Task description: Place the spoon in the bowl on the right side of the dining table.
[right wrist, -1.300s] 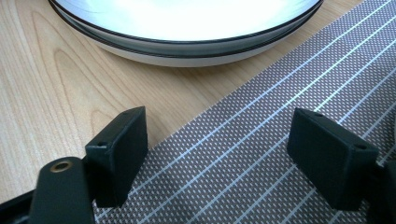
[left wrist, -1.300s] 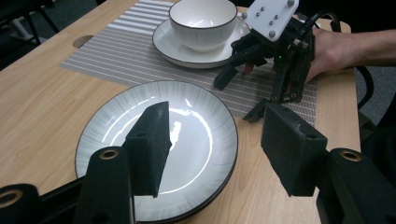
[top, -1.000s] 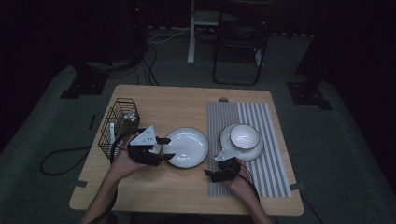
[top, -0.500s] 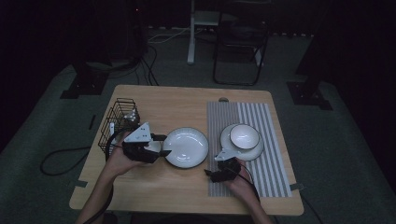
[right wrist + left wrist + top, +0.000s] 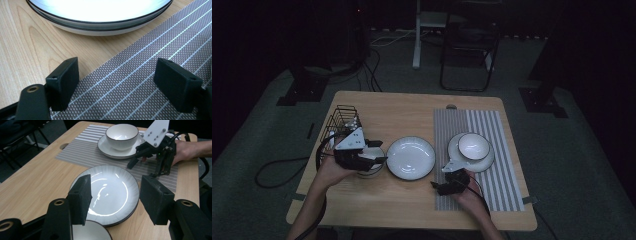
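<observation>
Sitting at the middle of the wooden worktop (image 5: 412, 200), the large white plate (image 5: 410, 157) with its dark rim lies flat and bare, its right edge just beside the left edge of the striped grey placemat (image 5: 502, 170). Just left of that plate, under your left claw (image 5: 379, 152), a smaller white dish (image 5: 371, 169) shows only in part; in the left gripper view its rim (image 5: 90, 230) lies below the two black jaws, which stand wide apart with nothing between them and point across the plate (image 5: 110, 192). Your right claw (image 5: 436, 186) sits at the near left edge of the placemat, close to the plate's near right rim; in the right gripper view its jaws are spread wide and empty, low over the placemat (image 5: 140, 82) where it meets the bare wood, with the plate's rim (image 5: 100, 25) just beyond. On the far part of the placemat a white bowl (image 5: 474, 146) stands upright on a saucer (image 5: 484, 161). At the worktop's left edge, just behind your left hand (image 5: 332, 172), stands a black wire basket (image 5: 343, 120); what it holds is too dim to tell.
</observation>
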`<state>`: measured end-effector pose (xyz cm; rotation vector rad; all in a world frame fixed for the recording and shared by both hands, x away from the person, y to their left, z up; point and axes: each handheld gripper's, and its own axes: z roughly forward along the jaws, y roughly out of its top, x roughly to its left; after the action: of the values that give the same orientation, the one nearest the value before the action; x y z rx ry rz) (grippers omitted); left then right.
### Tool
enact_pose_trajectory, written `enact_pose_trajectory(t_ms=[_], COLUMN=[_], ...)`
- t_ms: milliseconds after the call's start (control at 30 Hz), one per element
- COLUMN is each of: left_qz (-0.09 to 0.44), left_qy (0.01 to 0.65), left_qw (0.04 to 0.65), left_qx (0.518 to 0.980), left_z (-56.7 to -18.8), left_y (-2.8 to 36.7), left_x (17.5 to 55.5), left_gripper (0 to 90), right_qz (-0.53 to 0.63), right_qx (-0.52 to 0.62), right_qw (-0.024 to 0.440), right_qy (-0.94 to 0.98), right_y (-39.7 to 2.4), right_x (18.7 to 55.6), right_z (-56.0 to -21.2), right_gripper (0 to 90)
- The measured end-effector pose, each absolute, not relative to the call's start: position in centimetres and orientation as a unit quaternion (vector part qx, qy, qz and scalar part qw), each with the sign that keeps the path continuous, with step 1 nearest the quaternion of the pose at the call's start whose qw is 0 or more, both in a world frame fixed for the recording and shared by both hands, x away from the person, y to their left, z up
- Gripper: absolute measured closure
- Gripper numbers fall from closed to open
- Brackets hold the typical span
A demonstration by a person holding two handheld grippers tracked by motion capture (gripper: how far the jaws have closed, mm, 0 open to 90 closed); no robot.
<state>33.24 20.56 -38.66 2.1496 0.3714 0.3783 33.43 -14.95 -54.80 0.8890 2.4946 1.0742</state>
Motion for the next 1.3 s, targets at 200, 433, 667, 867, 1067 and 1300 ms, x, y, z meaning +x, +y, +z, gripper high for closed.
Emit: enact_pose_trajectory(t_ms=[200, 433, 667, 867, 1067, 1300], left_qz=[0.163, 0.177, 0.189, 0.194, 0.203, 0.212], left_qy=[0.161, 0.169, 0.182, 0.196, 0.205, 0.214], left_qw=[0.447, 0.437, 0.432, 0.431, 0.425, 0.419], left_qx=[0.864, 0.865, 0.863, 0.859, 0.858, 0.856], left_z=[-38.5, -38.4, -38.5, -38.4, -38.4, -38.4], left_y=[21.6, 22.6, 23.7, 25.0, 25.7, 26.6], left_x=[33.1, 32.9, 32.7, 32.7, 32.6, 32.4], left_gripper=[45.2, 46.1, 46.6, 46.5, 46.4, 46.4], right_qz=[0.372, 0.372, 0.372, 0.372, 0.372, 0.372], right_qx=[0.308, 0.309, 0.309, 0.309, 0.309, 0.309], right_qw=[0.141, 0.141, 0.141, 0.141, 0.141, 0.141], right_qy=[0.864, 0.864, 0.864, 0.864, 0.864, 0.864], right_y=[-14.9, -14.9, -14.9, -14.9, -14.9, -14.9], right_x=[33.4, 33.4, 33.4, 33.4, 33.4, 33.4], right_z=[-54.8, -54.8, -54.8, -54.8, -54.8, -54.8], right_gripper=[20.4, 20.4, 20.4, 20.4, 20.4, 20.4])
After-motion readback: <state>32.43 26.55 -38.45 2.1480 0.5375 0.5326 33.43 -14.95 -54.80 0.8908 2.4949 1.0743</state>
